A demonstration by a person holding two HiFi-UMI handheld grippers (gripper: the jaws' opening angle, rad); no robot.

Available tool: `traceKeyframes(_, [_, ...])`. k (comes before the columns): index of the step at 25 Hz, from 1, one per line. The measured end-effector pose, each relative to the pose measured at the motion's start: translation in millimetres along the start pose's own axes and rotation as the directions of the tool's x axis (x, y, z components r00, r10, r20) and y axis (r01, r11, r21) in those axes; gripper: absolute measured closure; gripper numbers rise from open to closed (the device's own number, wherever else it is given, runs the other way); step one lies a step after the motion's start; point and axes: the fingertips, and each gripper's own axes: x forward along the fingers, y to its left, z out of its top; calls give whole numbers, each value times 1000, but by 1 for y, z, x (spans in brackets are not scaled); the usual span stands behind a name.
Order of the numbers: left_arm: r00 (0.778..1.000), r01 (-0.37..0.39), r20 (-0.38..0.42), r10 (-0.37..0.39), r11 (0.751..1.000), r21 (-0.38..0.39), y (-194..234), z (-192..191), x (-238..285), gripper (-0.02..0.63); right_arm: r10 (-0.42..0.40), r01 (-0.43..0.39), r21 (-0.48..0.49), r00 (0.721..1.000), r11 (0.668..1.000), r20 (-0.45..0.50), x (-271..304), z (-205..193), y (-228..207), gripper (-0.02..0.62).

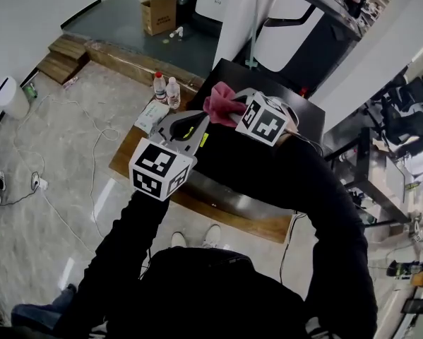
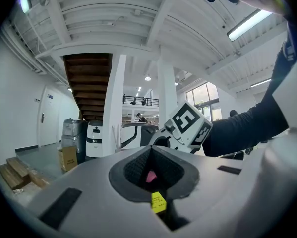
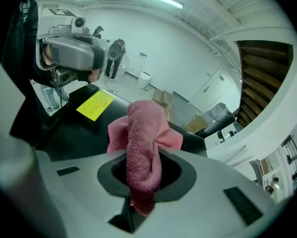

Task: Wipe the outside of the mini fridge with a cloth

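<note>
Both sleeves (image 1: 324, 210) black, long. Shoes (image 1: 211, 235) white. Left gripper (image 1: 200, 121), right gripper (image 1: 234, 106): grey shells, white cubes (image 1: 159, 169), black square markers; yellow sticker (image 2: 157, 202) on left.

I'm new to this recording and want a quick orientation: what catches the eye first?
The crumpled pink terry cloth stands out, clamped in the right gripper over the top of the black mini fridge. Beside it, the left gripper hangs with jaws together, holding nothing.

two claws (image 1: 197, 122) (image 1: 236, 104), two bottles (image 1: 159, 85) (image 1: 172, 91), one cloth (image 1: 222, 103).
</note>
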Motion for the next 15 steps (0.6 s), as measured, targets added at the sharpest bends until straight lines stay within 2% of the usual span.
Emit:
traceKeyframes(7, [999, 50, 19, -50, 999, 5, -9, -5, -24, 600, 16, -16, -25, 1000, 1000, 18, -24, 30, 73, 531])
traceKeyframes(13, [996, 79, 32, -79, 997, 2, -18, -3, -32, 600, 116, -116, 2, 990, 993, 76, -43, 50, 122, 529])
traceKeyframes(15, [995, 87, 42, -87, 996, 2, -26, 1, -32, 600, 120, -123, 21, 986, 992, 116, -57, 51, 128, 529])
